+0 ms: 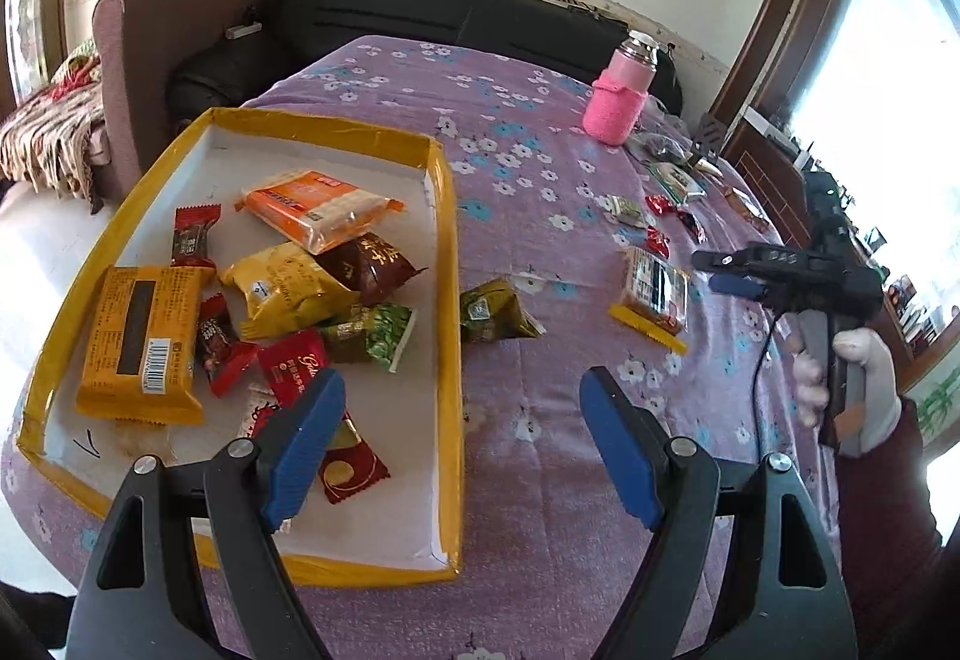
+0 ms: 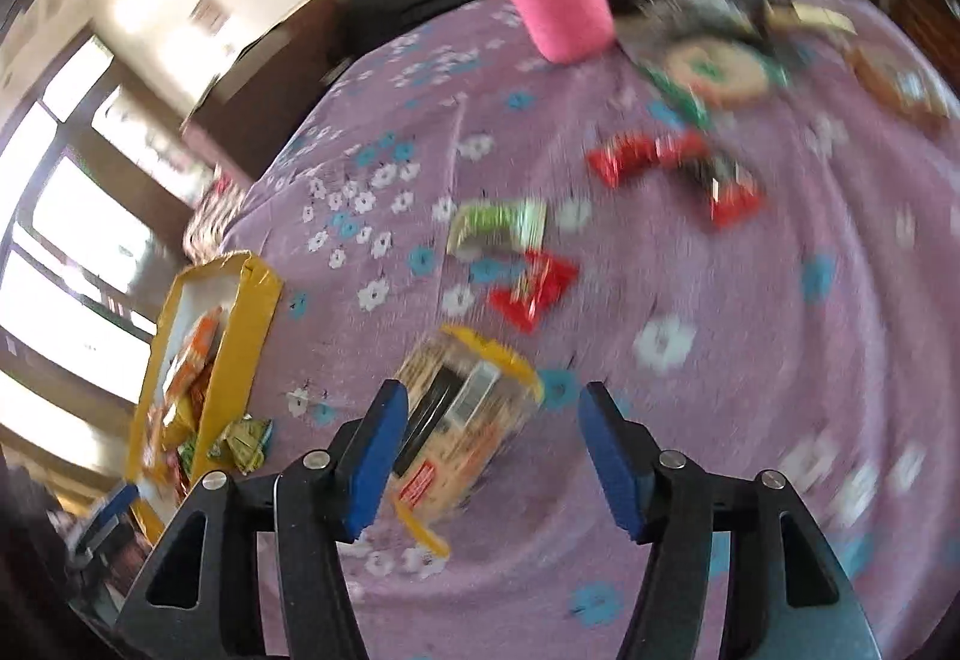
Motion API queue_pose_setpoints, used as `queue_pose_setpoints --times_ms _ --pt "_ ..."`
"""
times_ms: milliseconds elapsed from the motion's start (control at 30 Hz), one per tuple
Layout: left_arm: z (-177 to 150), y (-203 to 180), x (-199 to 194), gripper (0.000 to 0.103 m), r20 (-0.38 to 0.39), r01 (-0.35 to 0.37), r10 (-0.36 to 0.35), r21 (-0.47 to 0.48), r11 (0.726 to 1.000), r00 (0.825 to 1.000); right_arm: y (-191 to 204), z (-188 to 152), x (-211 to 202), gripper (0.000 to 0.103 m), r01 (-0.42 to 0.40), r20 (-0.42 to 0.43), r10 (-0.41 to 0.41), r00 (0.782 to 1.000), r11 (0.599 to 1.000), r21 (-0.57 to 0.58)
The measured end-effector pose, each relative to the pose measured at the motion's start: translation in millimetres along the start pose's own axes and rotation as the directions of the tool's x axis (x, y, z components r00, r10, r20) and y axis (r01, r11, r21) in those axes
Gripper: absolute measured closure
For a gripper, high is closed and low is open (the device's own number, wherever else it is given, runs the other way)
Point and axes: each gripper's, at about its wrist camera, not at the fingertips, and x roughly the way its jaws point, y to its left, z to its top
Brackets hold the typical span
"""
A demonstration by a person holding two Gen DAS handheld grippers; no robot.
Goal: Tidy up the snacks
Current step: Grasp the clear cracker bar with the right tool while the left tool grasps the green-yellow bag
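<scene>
A white tray with a yellow rim (image 1: 447, 264) holds several wrapped snacks, among them an orange cracker pack (image 1: 318, 210) and a yellow bar (image 1: 141, 342). My left gripper (image 1: 459, 378) hangs open and empty over the tray's right rim. A green packet (image 1: 495, 312) lies on the cloth just outside that rim. My right gripper (image 2: 493, 390) is open above a clear cracker pack with yellow ends (image 2: 462, 420). The pack lies on the cloth, nearer the left finger, and the right pad is apart from it. This view is blurred. The same pack (image 1: 654, 288) lies left of the right gripper (image 1: 720, 270), which a gloved hand holds.
A purple flowered cloth (image 1: 540, 480) covers the table. A bottle in a pink sleeve (image 1: 618, 102) stands at the far side. Loose red candies (image 2: 531, 288), a green-and-white packet (image 2: 498, 228) and more wrappers (image 2: 636, 156) lie beyond the cracker pack. A sofa stands behind the table.
</scene>
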Motion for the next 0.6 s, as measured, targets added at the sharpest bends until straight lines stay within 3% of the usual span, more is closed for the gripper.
queue_pose_setpoints --times_ms 167,267,433,600 --pt "-3.6 -7.2 -5.8 0.022 0.006 -0.018 0.018 0.017 1.000 1.000 13.2 -2.3 30.6 0.040 0.060 0.011 -0.060 0.998 0.998 0.028" --pt "-6.9 -8.1 -10.7 0.022 0.015 -0.026 0.025 0.025 0.999 1.000 31.5 -0.4 42.9 0.035 0.159 0.033 -0.159 0.987 0.987 -0.001" --pt "-7.4 -11.6 -10.0 0.022 0.012 -0.034 0.034 0.038 0.999 0.999 52.2 -0.9 57.8 0.027 0.236 0.039 -0.235 0.971 0.972 -0.022" --pt "-4.5 -25.9 -2.7 0.022 0.006 -0.034 0.033 0.098 0.995 0.999 65.6 -11.3 63.7 0.032 0.307 0.063 -0.302 0.951 0.944 -0.119"
